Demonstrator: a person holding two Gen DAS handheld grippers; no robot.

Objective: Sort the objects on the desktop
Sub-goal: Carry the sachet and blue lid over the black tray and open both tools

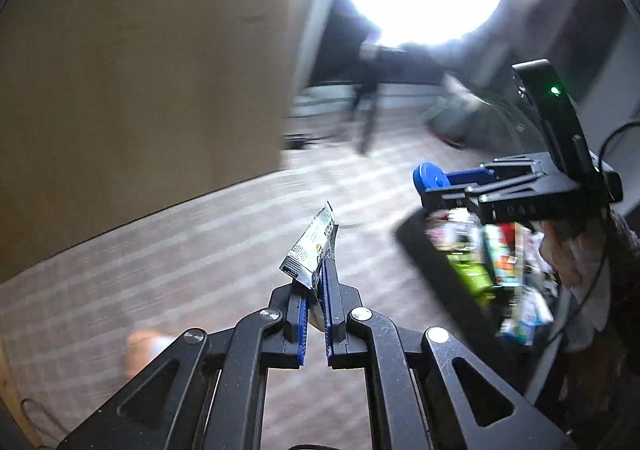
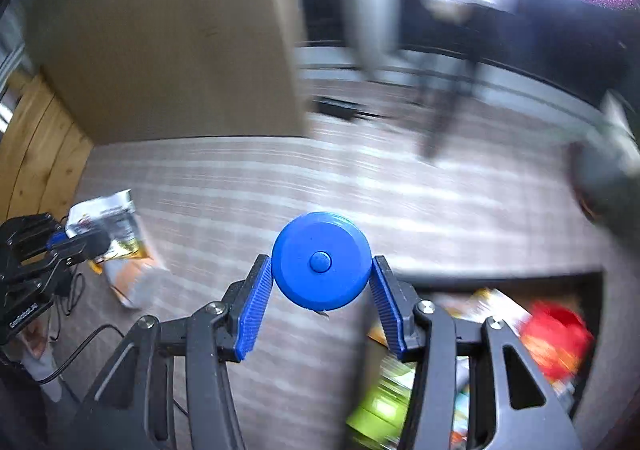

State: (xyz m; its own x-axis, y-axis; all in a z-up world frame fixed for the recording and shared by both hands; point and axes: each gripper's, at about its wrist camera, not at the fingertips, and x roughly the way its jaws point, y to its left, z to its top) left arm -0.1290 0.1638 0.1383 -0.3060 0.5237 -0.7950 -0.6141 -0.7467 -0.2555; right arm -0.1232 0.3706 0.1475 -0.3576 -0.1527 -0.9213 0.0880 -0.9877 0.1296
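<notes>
While both of my grippers hang above the striped floor (image 2: 400,186), each one has something in its grasp. My left gripper (image 1: 316,290) has its blue pads pressed almost together on a thin silvery sachet (image 1: 310,250), which sticks up and out past the fingertips, tilted away from me. My right gripper (image 2: 322,290) holds a round blue tape measure (image 2: 320,260) flat-face toward the camera, its centre button showing; the ribbed blue pads (image 2: 256,302) press on its two sides, so the jaws stand fairly wide but are clamped on the disc.

I take the black bin (image 1: 436,266) as my landmark. From the left wrist camera, the right gripper (image 1: 432,186) with its blue disc (image 1: 430,178) sits just above the bin's near rim, and the sachet is to the left of the bin, well apart from it. The bin holds a blurred jumble of colourful packets; a lime-green one (image 1: 472,270) lies near its left wall. From the right wrist camera the same bin (image 2: 596,282) lies below and to the right of the tape measure, with a red packet (image 2: 560,338) and the green item (image 2: 380,406) inside it.

Far to the left of the bin, the left gripper (image 2: 80,246) shows with the sachet (image 2: 108,226) at its tip. A large tan panel (image 2: 168,42) stands beyond the floor, away from the bin. Most of the background is smeared, so I cannot make out the dark shapes at the back.
</notes>
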